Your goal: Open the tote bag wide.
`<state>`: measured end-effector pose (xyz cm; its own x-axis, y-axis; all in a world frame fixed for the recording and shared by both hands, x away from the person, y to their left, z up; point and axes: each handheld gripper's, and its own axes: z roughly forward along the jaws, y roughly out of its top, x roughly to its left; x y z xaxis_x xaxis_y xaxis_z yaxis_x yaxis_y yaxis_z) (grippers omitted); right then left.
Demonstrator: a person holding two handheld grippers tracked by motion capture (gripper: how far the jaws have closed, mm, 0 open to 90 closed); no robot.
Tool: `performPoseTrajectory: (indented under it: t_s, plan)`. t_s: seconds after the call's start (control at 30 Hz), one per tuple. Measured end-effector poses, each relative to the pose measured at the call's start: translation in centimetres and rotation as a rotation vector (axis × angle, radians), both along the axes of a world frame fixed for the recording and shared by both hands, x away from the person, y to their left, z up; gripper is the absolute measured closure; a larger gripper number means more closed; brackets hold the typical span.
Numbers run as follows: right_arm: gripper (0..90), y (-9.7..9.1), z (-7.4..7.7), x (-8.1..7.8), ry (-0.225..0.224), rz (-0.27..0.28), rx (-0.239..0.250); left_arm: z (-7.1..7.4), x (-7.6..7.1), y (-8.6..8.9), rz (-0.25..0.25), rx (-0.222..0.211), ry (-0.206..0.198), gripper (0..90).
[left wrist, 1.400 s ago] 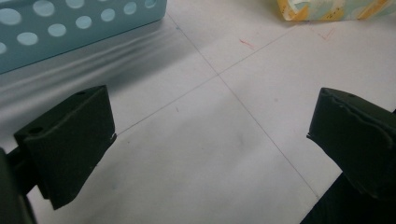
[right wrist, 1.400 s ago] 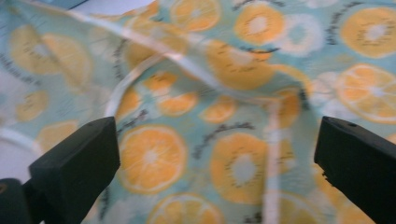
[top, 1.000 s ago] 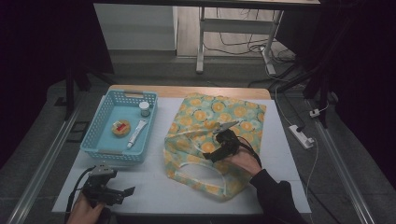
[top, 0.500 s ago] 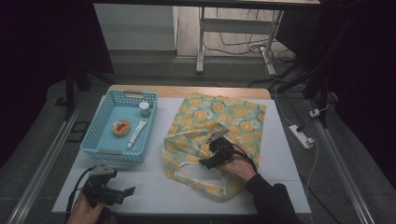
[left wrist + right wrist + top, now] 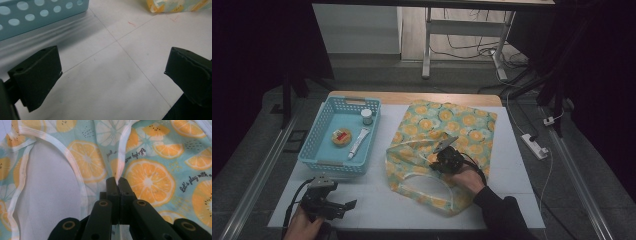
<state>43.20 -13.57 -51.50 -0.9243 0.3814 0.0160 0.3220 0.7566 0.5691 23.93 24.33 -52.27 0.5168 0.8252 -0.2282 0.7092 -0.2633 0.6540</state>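
Note:
A cloth tote bag (image 5: 452, 130) printed with orange slices on pale green lies on the white table, handles toward the near edge. My right gripper (image 5: 443, 159) is shut on the bag's upper rim and pinches a fold of the fabric (image 5: 119, 170) between its jaws (image 5: 117, 181). One white handle (image 5: 75, 165) loops to the left over the table. My left gripper (image 5: 343, 206) rests at the near left of the table, jaws wide apart with bare table between them (image 5: 112, 75).
A light blue basket (image 5: 319, 150) stands at the left with a small jar (image 5: 367, 116), a tube (image 5: 358, 141) and a round tin (image 5: 341, 136) inside. Its wall (image 5: 37, 15) lies just beyond my left gripper. A power strip (image 5: 534, 146) sits off the table's right side.
My right gripper has drawn back toward the near edge with the bag's rim pinched, pulling the fabric with it. The left gripper has stayed put.

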Motion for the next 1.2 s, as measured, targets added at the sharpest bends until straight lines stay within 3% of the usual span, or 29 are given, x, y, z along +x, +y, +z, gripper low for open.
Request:
performPoseTrajectory:
  t_s: [0.3, 0.7, 1.2]
  plan:
    - [90.0, -0.8, 2.0, 0.7, -0.024, -0.036, 0.084, 0.0, 0.0, 0.0, -0.001, -0.001, -0.001, 0.7]
    - [90.0, -2.1, 6.0, 1.6, -0.051, -0.075, 0.205, 0.0, 0.1, 0.0, 0.0, -0.003, 0.004, 0.7]
    - [90.0, -2.6, 8.3, 1.9, -0.116, -0.098, 0.258, 0.0, 0.1, 0.1, 0.003, -0.012, 0.011, 0.8]
